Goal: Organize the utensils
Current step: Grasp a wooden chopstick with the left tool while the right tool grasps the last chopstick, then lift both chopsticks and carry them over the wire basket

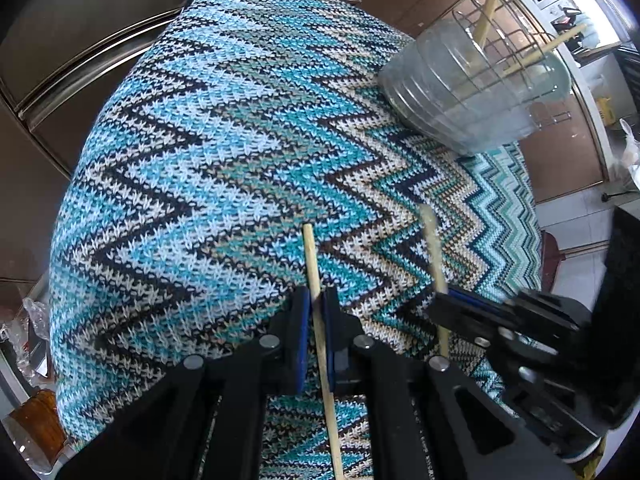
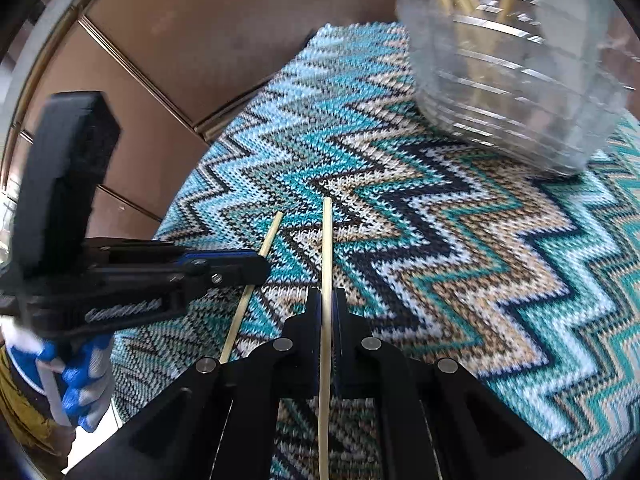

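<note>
A wooden chopstick (image 1: pixel 310 248) runs between the fingers of my left gripper (image 1: pixel 318 296), which is shut on it just above a blue zigzag knitted mat (image 1: pixel 200 160). To its right, my right gripper (image 1: pixel 442 300) pinches a second chopstick (image 1: pixel 428 232). In the right wrist view that right gripper (image 2: pixel 327 300) is shut on its chopstick (image 2: pixel 327 240), with the left gripper (image 2: pixel 258 268) and its chopstick (image 2: pixel 272 232) close on the left. A clear ribbed plastic container (image 1: pixel 472 92) (image 2: pixel 512 92) stands at the mat's far right, with several chopsticks (image 1: pixel 490 0) upright in a wire holder inside.
The mat (image 2: pixel 440 240) lies on a brown tabletop (image 1: pixel 60 60) with metal trim strips. A hand in a blue and white glove (image 2: pixel 80 380) holds the left gripper. An amber object (image 1: pixel 36 420) sits at the table's near left. White floor tiles (image 1: pixel 572 272) show past the right edge.
</note>
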`<state>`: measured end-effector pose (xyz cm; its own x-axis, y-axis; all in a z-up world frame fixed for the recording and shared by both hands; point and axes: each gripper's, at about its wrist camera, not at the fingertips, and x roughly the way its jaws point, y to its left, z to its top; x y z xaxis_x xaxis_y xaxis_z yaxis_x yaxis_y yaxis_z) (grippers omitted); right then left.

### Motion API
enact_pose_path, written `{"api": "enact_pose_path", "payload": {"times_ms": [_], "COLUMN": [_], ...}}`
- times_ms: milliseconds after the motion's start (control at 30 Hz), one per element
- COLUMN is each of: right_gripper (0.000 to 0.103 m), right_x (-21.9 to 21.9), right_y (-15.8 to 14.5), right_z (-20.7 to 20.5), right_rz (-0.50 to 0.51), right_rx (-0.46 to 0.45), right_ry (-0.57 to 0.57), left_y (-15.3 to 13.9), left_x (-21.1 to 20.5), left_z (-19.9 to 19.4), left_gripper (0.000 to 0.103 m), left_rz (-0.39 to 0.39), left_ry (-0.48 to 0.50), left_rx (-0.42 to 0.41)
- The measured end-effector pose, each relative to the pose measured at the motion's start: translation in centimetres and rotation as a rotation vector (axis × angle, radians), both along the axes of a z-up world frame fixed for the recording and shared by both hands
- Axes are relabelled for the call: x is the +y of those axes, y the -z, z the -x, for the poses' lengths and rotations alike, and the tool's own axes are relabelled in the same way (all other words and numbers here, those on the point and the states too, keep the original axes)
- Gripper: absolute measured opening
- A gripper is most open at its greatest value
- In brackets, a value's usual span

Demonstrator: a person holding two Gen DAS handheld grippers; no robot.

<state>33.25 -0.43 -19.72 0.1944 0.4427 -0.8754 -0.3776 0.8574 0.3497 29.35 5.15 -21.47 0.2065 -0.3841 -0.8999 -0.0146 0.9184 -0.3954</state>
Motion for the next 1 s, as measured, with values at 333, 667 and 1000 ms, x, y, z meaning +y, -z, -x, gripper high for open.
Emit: {"api": "enact_pose_path", "payload": {"times_ms": [333, 667, 1000], "right_gripper": [0.005, 0.005, 0.005], "right_x": [-3.3, -4.6, -4.3], "right_y": [-5.0, -9.6, -13.5], "right_z": [4.7, 10.3, 16.0], "right_rz": [-0.045, -0.051, -0.037], "right_rx": [-0.122, -0.245, -0.345], "right_ry": [0.03, 0.058, 0.064], "left_y": [-1.2, -6.9, -11.7], "left_x": [-0.9, -0.4, -0.1], "left_z": [1.3, 6.2, 11.6], "left_gripper": [0.005, 0.005, 0.005], "left_rz": [0.0, 0.006, 0.006], "left_ry": [-0.052, -0.054, -0.052], "left_rx": [-0.048, -0.21, -0.341]}}
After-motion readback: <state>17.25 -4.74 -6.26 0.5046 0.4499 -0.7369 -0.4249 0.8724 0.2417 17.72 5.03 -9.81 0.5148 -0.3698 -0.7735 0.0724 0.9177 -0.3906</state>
